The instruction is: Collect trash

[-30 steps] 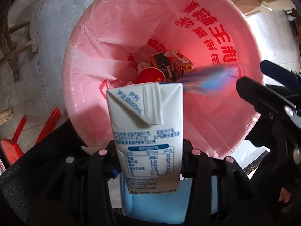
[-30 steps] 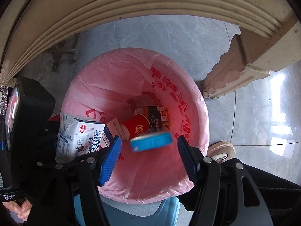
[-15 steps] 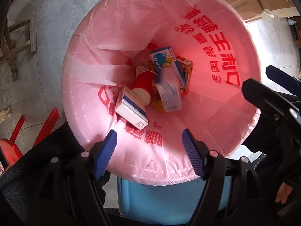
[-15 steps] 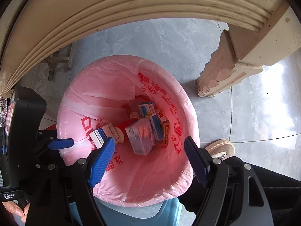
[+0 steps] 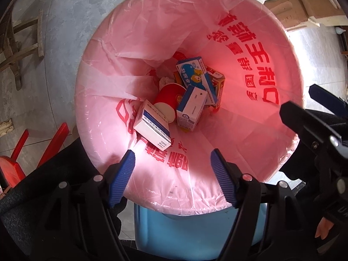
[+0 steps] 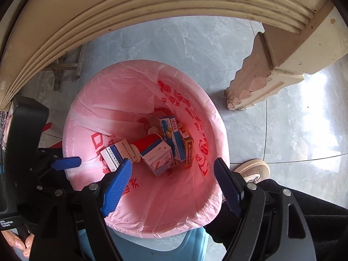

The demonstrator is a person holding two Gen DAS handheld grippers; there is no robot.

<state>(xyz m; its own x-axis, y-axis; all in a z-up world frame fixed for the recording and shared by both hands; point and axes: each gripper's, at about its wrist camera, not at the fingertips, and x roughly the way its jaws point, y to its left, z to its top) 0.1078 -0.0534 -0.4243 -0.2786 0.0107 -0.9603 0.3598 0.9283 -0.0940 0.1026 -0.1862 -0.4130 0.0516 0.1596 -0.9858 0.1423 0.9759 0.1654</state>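
Note:
A blue bin lined with a pink bag (image 5: 250,69) (image 6: 91,117) fills both views. At its bottom lie a white milk carton (image 5: 191,108) (image 6: 157,158), a blue cartoon box (image 5: 194,76) (image 6: 170,134), a white and blue box (image 5: 152,126) (image 6: 115,154), a red paper cup (image 5: 167,102) (image 6: 145,141) and an orange box (image 5: 218,87) (image 6: 188,151). My left gripper (image 5: 173,163) is open and empty above the bin's near rim. My right gripper (image 6: 173,174) is open and empty above the bin too. It shows at the right of the left wrist view (image 5: 308,111).
A cream carved table edge (image 6: 152,6) curves overhead and its leg (image 6: 261,80) stands on the grey tile floor right of the bin. A tan shoe (image 6: 252,170) is by the bin. Red stool legs (image 5: 19,152) and a wooden frame (image 5: 19,43) lie left.
My left gripper opened and let go of the milk carton, which fell into the bin. The blue box dropped from the right gripper also landed inside. Both grippers drew back slightly.

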